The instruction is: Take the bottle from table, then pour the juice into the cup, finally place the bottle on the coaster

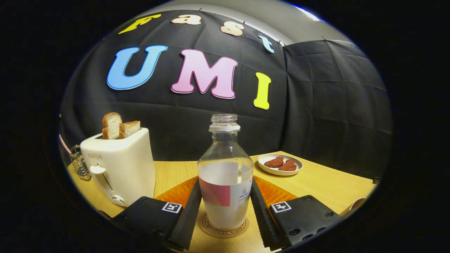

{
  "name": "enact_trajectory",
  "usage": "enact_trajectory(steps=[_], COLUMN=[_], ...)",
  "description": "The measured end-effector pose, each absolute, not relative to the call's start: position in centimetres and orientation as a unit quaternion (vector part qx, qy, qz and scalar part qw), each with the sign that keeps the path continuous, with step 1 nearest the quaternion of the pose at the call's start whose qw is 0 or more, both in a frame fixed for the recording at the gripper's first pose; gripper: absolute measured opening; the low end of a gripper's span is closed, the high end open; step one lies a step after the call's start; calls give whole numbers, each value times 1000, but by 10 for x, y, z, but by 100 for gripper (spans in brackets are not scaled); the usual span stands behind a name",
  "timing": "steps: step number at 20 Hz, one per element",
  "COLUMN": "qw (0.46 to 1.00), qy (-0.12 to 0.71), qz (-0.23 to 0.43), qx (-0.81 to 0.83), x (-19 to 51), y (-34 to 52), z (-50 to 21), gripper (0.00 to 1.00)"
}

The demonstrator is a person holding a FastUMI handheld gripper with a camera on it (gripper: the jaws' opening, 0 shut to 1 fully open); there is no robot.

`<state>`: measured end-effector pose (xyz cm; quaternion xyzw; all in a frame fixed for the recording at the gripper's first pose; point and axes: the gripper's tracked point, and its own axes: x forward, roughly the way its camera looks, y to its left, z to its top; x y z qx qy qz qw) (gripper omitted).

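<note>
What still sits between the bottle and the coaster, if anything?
Nothing visible. The bottle already stands upright on the round coaster, whose rim shows around its base. The gripper has its jaws flanking the bottle, close to or touching its sides; contact can't be confirmed. The toaster and plate stand apart.

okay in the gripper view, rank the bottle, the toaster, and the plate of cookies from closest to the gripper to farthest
1. Bottle: between the gripper's fingers, standing on the coaster.
2. Toaster: just beyond the left finger, bread in its slots.
3. Plate: farthest, beyond the right finger, back near the booth wall.
</note>
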<state>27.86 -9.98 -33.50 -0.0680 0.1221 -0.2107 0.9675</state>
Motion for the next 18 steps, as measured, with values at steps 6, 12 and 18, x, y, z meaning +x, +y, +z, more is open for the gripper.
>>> enact_trajectory(steps=[6, 12, 18], qw=[968, 966, 966], qy=[124, 128, 125], qz=[-210, -218, -217], qx=[-66, -62, -64], x=[280, 277, 273], y=[-97, -100, -99], z=[-344, -345, -340], gripper=[77, 78, 99])
